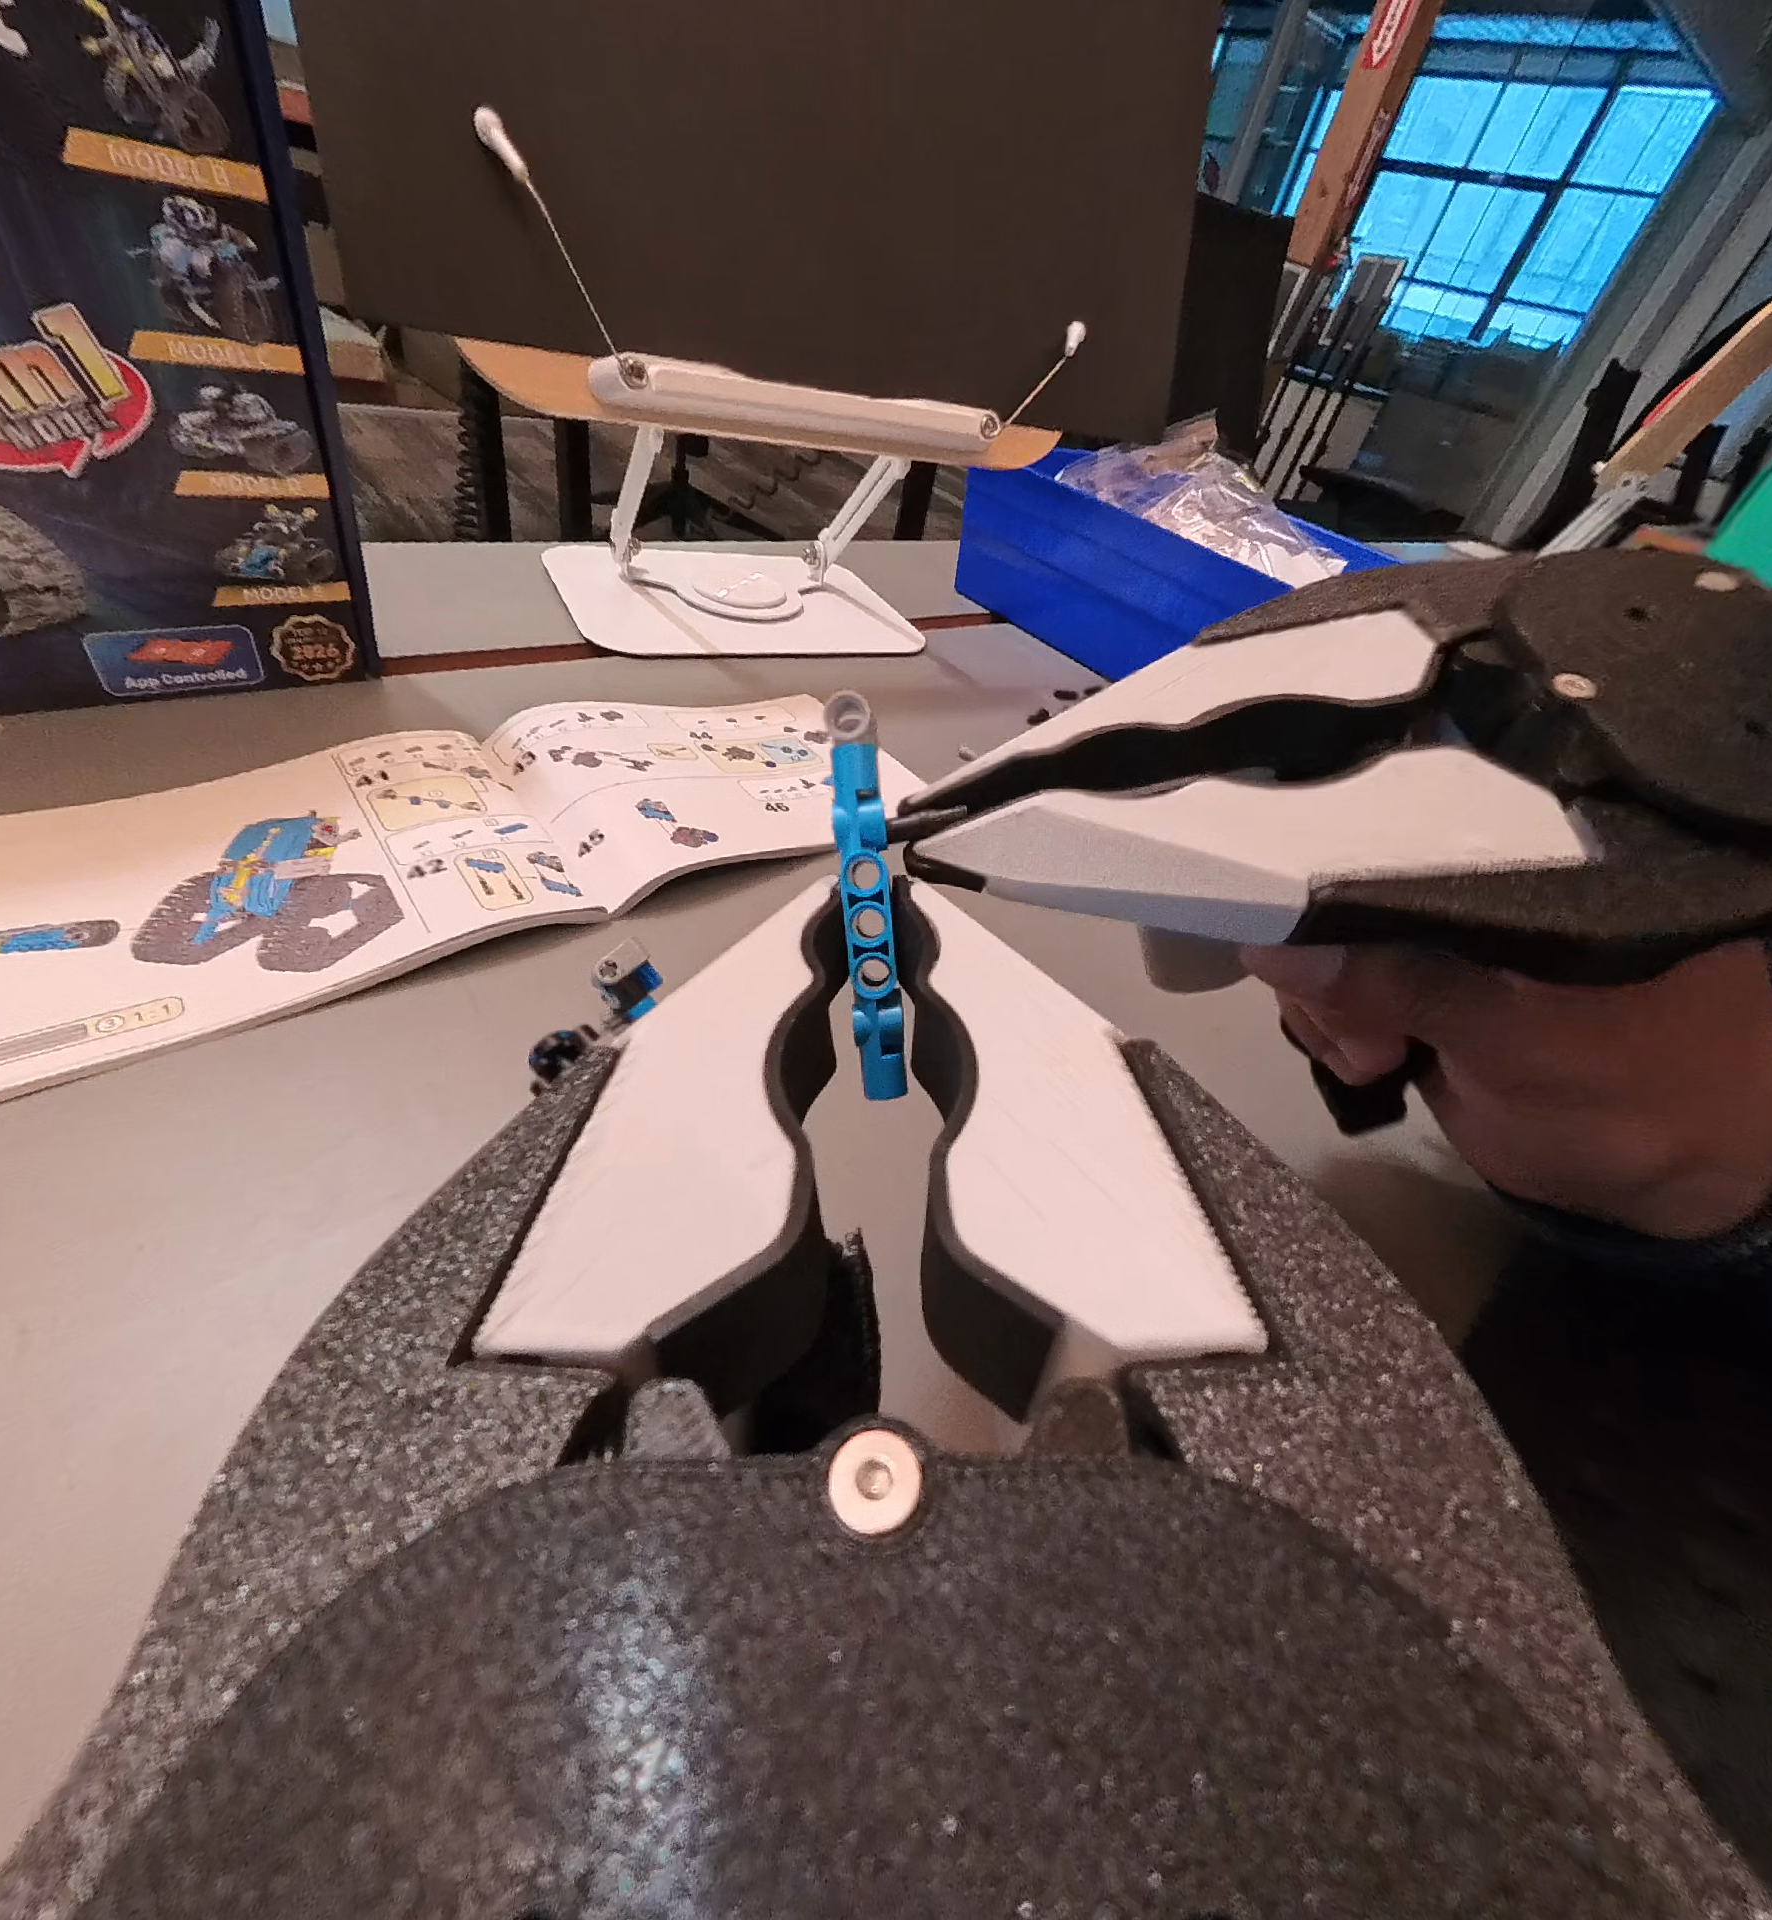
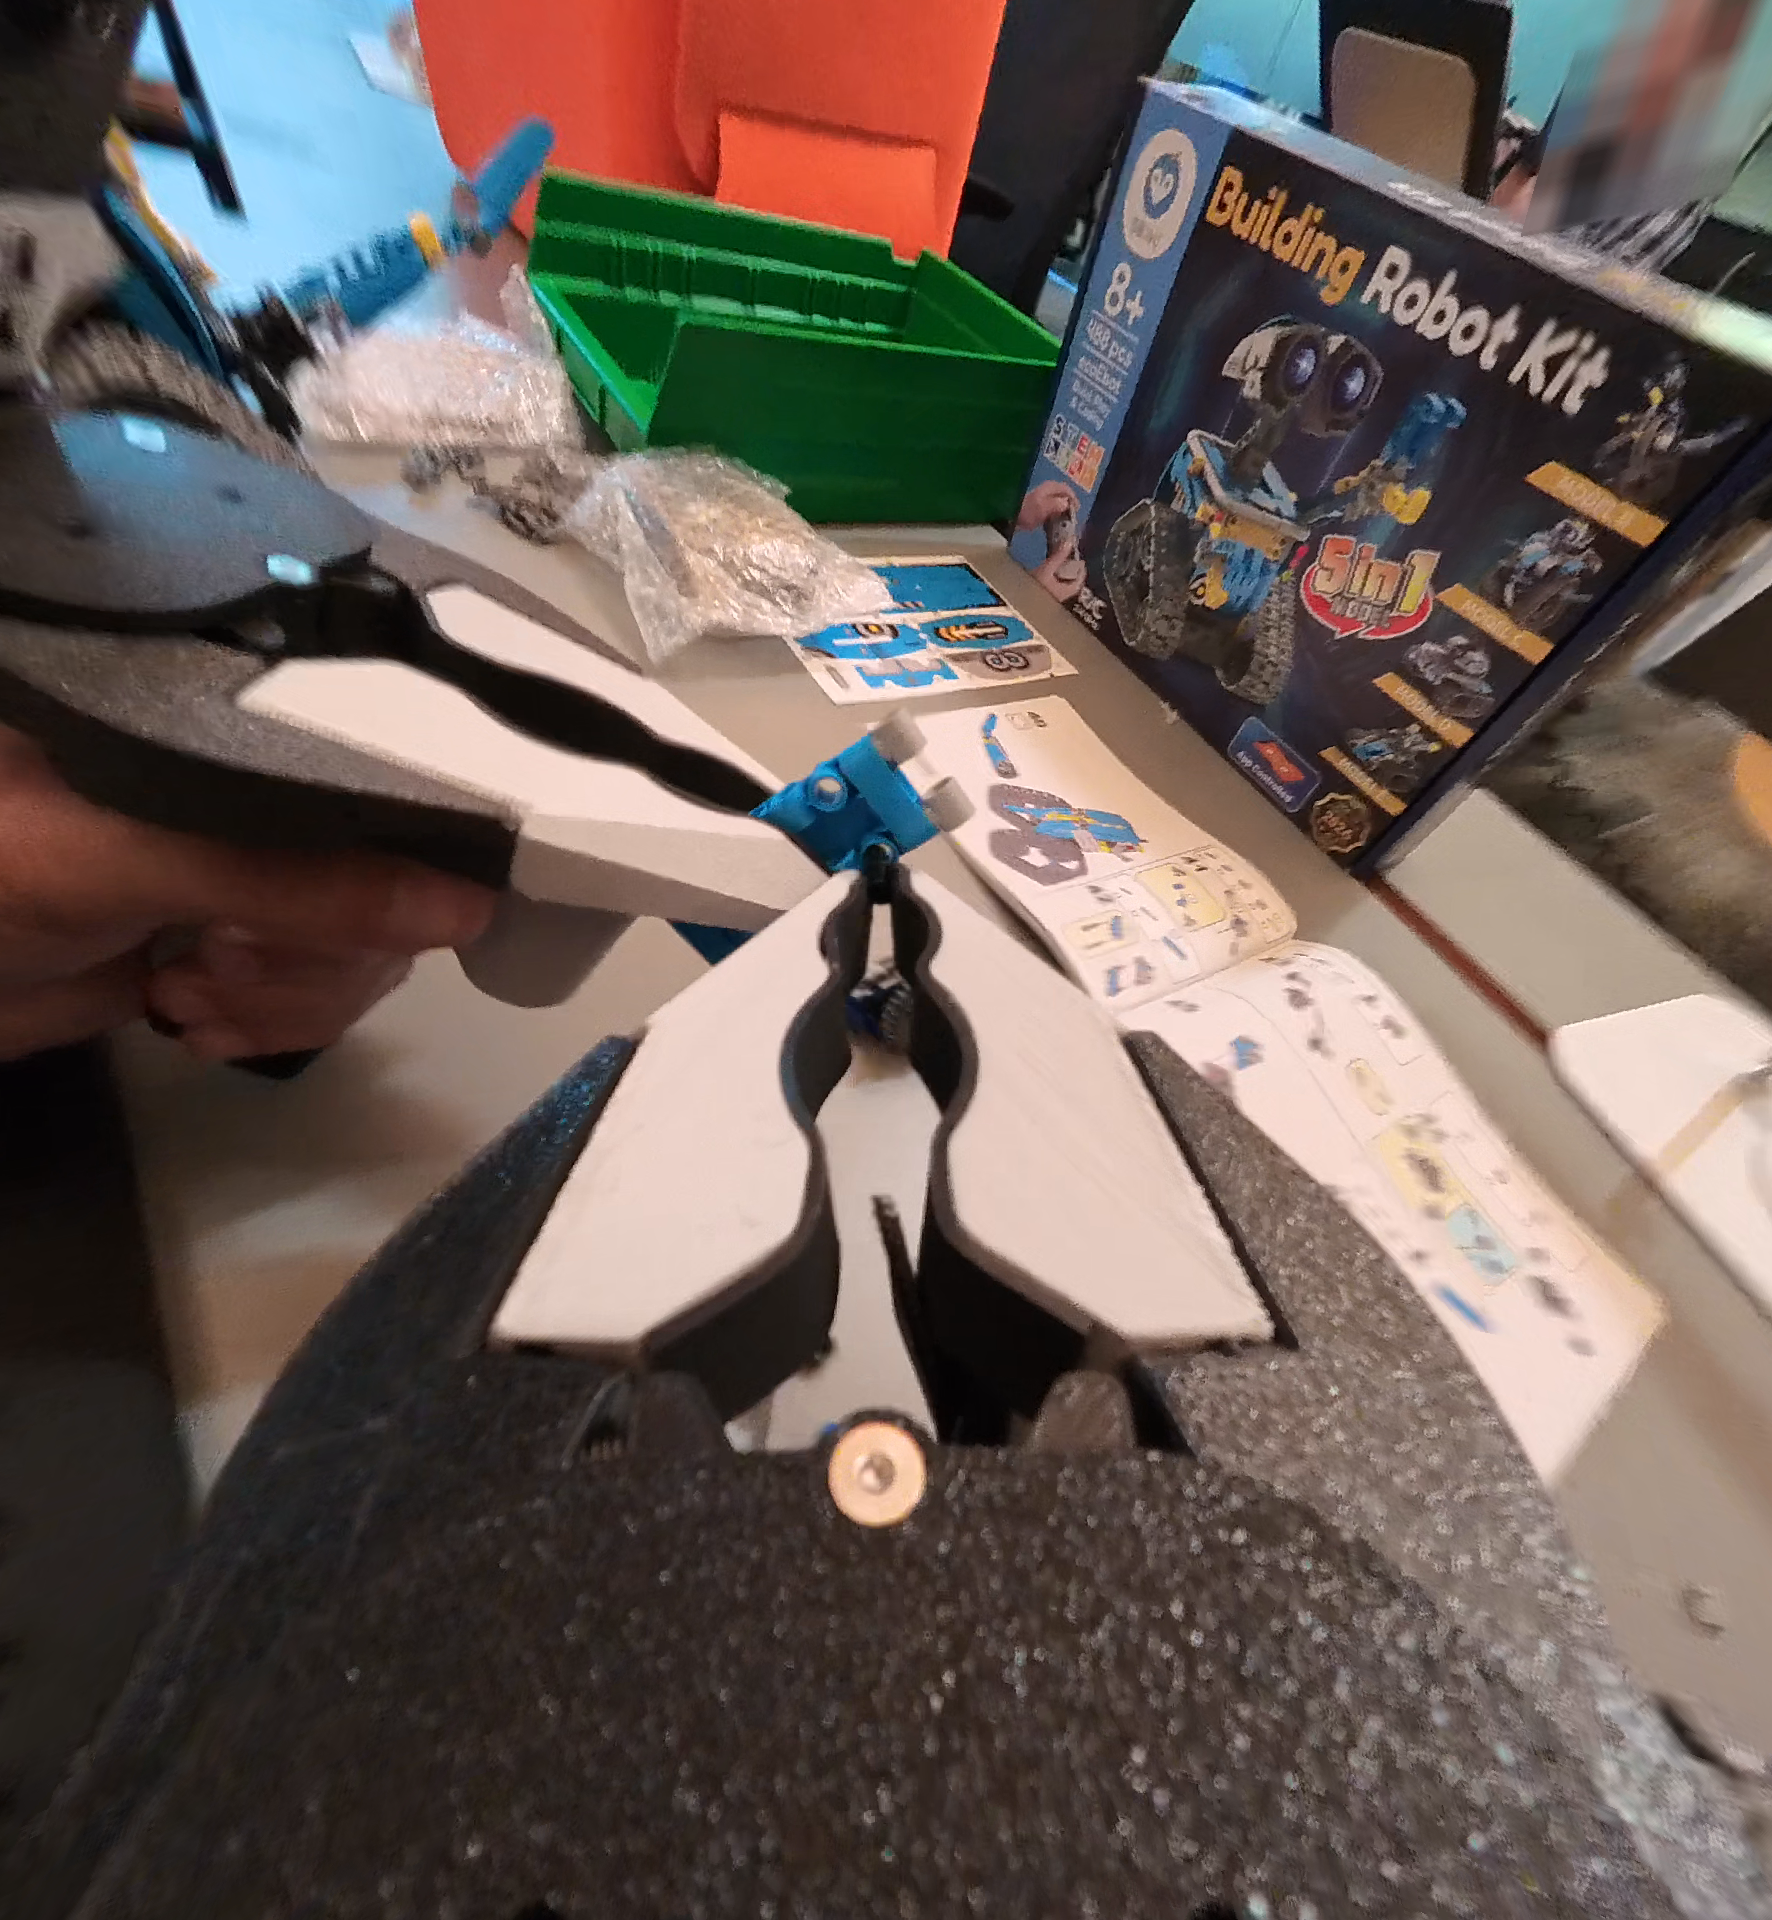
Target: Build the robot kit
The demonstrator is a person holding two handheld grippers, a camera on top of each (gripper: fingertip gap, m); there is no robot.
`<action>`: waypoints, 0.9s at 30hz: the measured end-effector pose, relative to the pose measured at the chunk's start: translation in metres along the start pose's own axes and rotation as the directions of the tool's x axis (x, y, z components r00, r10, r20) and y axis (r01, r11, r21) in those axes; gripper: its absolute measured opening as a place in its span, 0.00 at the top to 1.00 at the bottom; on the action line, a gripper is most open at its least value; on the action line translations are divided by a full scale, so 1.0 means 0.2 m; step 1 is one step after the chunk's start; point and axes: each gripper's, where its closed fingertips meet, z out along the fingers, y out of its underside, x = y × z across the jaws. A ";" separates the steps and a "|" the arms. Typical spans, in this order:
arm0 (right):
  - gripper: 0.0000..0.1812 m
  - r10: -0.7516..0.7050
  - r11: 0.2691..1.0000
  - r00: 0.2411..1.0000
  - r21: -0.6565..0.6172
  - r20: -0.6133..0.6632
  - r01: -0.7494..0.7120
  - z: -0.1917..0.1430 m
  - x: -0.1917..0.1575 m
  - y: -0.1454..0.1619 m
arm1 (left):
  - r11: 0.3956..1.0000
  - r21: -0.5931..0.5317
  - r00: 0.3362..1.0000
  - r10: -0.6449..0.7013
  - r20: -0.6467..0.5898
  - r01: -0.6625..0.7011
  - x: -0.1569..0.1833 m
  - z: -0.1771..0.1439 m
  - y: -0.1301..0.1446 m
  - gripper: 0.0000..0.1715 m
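Upright between the closed fingers of the left gripper (image 1: 871,914): a blue holed beam (image 1: 866,904), long axis vertical, with the right gripper (image 1: 908,836) pinching a small black pin (image 1: 929,821) against its side (instruction booklet (image 1: 238,883) beneath).

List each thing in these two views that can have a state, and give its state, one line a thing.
left gripper: shut on the blue beam
blue beam: upright, clamped
right gripper: shut on a black pin
black pin: held against the beam's side
booklet: open, lying on the table
kit box: standing upright
green bin: open-topped; contents not visible
blue bin: holds clear bags
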 end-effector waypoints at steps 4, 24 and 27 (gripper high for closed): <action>0.98 0.322 0.941 0.935 0.058 0.149 -0.333 0.01 0.00 -0.02 | 0.994 0.000 0.989 0.113 0.098 -0.114 -0.02 -0.01 -0.02 0.96; 0.98 0.240 0.958 0.958 0.117 0.159 -0.260 0.01 -0.01 -0.06 | 0.999 0.044 0.998 0.027 0.061 -0.030 -0.01 -0.02 -0.04 0.96; 0.98 0.223 0.956 0.963 0.156 0.151 -0.247 -0.01 -0.01 -0.08 | 0.995 0.082 0.999 -0.050 -0.007 0.050 0.02 -0.02 -0.07 0.96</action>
